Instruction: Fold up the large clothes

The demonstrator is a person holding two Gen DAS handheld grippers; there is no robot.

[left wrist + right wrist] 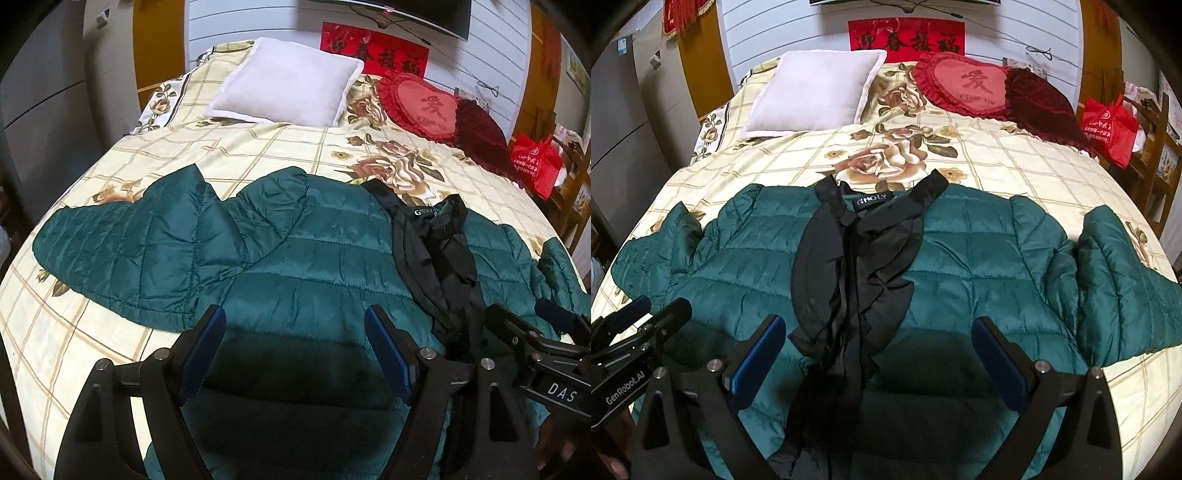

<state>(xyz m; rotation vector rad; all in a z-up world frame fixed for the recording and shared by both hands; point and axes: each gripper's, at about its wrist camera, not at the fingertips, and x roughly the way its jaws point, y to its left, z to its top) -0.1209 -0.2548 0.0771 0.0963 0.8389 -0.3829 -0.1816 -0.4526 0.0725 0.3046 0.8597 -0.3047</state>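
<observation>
Both tongs hovered over the jacket (979, 258), wide open, holding nothing: left gripper (295, 354) above the lower body left of the lining (439, 266), right gripper (879, 365) above the lower body just right of it. Neither touched cloth, as far as could be told.

Step in hand, judged: first grasp for a fold. Best done by pinching a sleeve near its cuff, taking the shell alone, not the quilt (1015, 155) beneath, and carrying it across the body flat.

Jacket: teal quilted puffer, glossy, front open, spread on the quilt's near half, collar toward the pillow (816, 92). Black lining strip down the middle, rumpled, with a white-lettered label at the neck. Left sleeve (122, 251) bent upward; right sleeve (1123, 288) lying outward, creased at the shoulder.
</observation>
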